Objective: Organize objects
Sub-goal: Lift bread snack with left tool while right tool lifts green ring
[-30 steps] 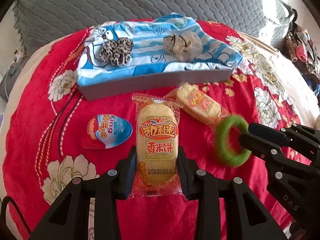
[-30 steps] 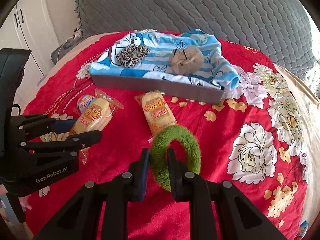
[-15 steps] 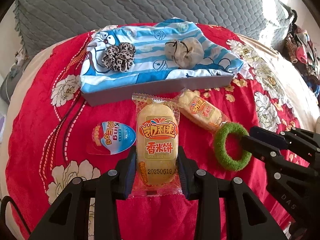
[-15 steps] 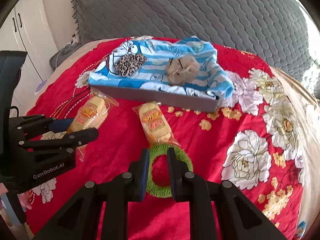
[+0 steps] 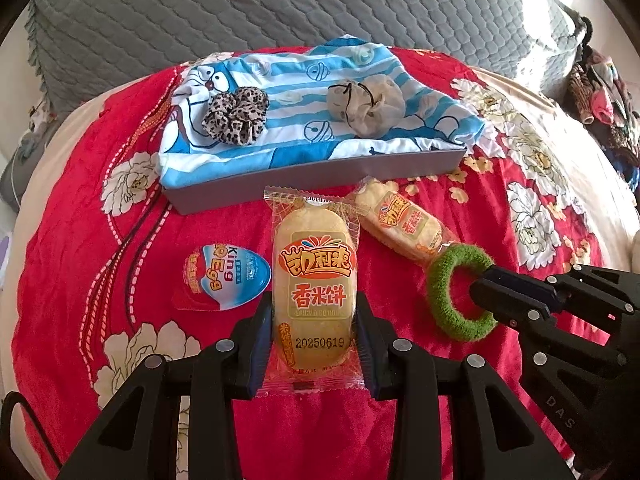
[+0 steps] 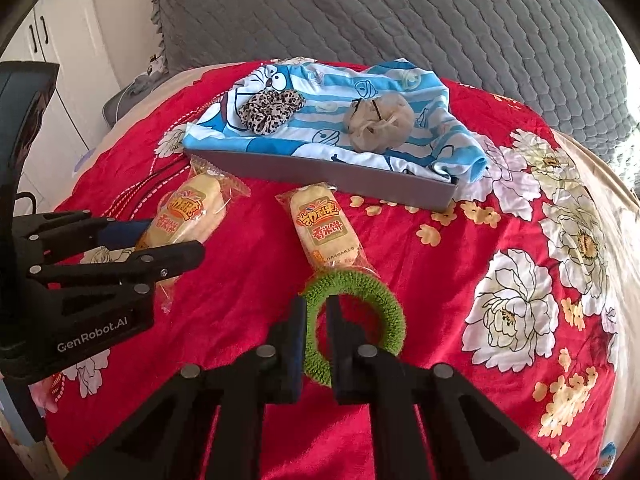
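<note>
Left wrist view shows the left hand-held gripper (image 5: pixel 314 344) squeezing a rice cracker pack (image 5: pixel 315 294) from both sides. The pack is yellow with orange and red letters, and it sticks out long-ways between the two black fingers. Just to its left a blue and red King Egg (image 5: pixel 222 278) lies on the red flowered bed cover (image 5: pixel 92 240). To its right lies a second rice cracker pack (image 5: pixel 404 224), turned at a slant.

Right wrist view shows the right hand-held gripper (image 6: pixel 316 320) pinched shut on the near side of a fuzzy green hair ring (image 6: pixel 352 324). Its jaws have just been closing, and the ring's band sits between them. The far edge of the ring touches the end of the second rice cracker pack. The rest of the ring rests on the bed cover.

Farther back sits a flat grey tray (image 6: pixel 328 172) with a blue and white cartoon cloth (image 6: pixel 332 92) spread over it. A spotted leopard scrunchie (image 6: pixel 270 112) lies on the left part of the cloth. A beige scrunchie (image 6: pixel 378 122) lies on the right part, well apart from the spotted one. Behind the tray is a grey quilted pillow (image 6: pixel 400 16). White cupboard doors (image 6: pixel 44 40) show at the far left.
</note>
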Tool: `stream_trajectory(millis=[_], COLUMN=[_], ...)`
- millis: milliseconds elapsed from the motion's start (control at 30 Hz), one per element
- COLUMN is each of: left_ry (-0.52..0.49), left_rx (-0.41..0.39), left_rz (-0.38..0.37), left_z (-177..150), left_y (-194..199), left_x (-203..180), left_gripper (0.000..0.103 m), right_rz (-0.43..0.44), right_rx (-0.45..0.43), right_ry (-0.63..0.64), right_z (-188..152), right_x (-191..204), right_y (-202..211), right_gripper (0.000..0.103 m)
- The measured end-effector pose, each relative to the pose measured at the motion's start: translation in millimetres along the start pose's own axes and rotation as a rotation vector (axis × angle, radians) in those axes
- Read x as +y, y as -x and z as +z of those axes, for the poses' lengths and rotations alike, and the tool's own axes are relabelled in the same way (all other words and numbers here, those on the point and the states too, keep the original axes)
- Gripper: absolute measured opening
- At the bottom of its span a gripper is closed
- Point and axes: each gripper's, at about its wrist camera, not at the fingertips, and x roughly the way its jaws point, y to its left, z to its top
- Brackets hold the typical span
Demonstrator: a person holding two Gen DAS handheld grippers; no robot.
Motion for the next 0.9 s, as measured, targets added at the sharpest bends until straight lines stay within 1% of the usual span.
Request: stream_trajectory(millis=[400,900], left_ry=[-0.005,0.002], left_rx=[-0.014,-0.045], left_rz=[-0.006,-0.007], left_z=[5.0,19.4], left_y=[5.6,15.0], left_x=[-3.0,-3.6], left_gripper=[0.039,0.039], right_rz=[-0.002,-0.004], right_rx=[-0.023,-0.049], right_ry=[0.003,0.010], right_z=[6.2,20.0], right_x=[0.7,3.6], right_y=[7.6,14.7], right_gripper=[0.005,0.005])
